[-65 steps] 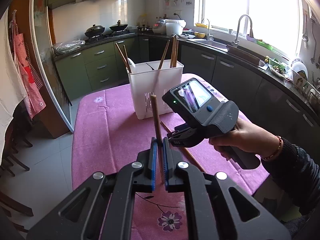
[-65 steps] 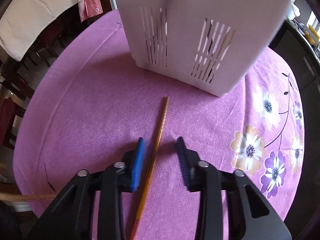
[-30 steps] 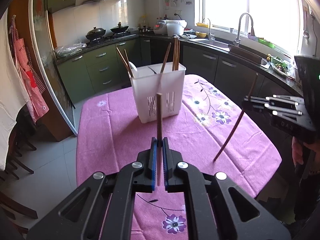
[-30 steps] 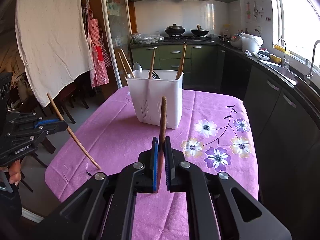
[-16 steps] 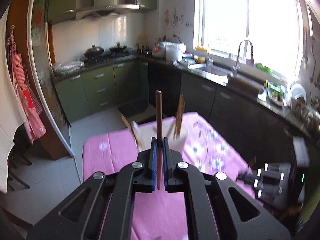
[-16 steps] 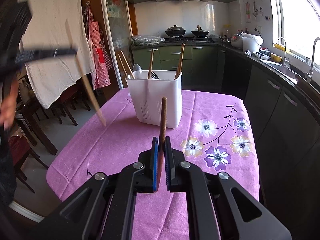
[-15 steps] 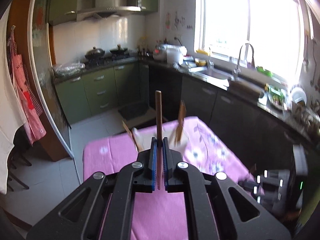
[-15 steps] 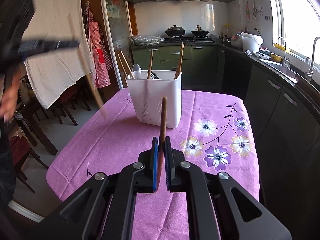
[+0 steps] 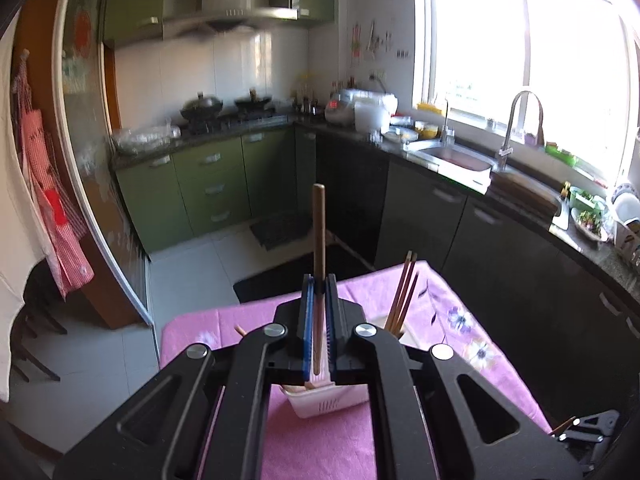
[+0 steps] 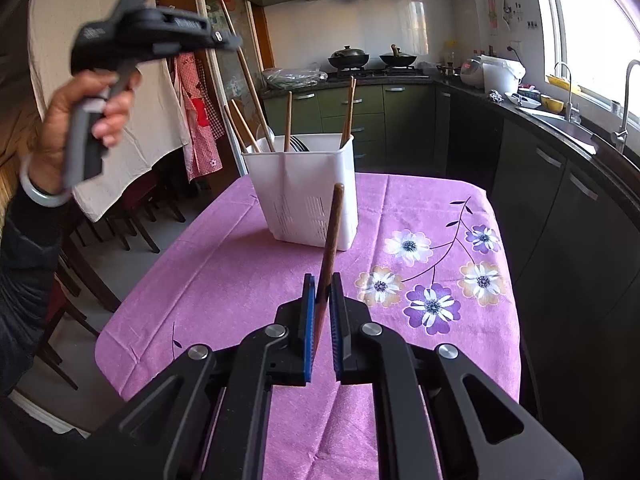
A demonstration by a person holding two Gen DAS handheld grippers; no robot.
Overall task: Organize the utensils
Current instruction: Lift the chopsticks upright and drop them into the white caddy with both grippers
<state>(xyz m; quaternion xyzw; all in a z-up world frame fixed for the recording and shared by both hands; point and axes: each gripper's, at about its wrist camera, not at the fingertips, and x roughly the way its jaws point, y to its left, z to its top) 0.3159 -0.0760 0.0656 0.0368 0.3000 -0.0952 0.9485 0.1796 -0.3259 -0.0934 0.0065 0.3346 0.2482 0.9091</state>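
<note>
1. Two grippers are in use, each pinching one wooden chopstick. The left gripper (image 9: 317, 312) has its blue pads pressed on a chopstick (image 9: 319, 232) that stands upright between them. The right gripper (image 10: 320, 312) pinches a darker chopstick (image 10: 332, 232) that leans slightly right.
2. In the right wrist view the left gripper (image 10: 224, 42) is raised at the upper left, held by a hand (image 10: 76, 120), and its chopstick (image 10: 248, 76) slants down into the near-left part of the caddy.
3. One white slotted utensil caddy (image 10: 308, 196) stands on the pink flowered tablecloth (image 10: 420, 208), at the far middle of the table.
4. About five more chopsticks stand in the caddy: two leaning left, one near the middle, two at the far right corner. Dark fork tines and a spoon bowl also show inside; their number cannot be told.
5. Beyond the table are green cabinets (image 10: 404, 120), two woks (image 10: 348, 56) on the stove, and a sink (image 9: 456, 158) under the window.
</note>
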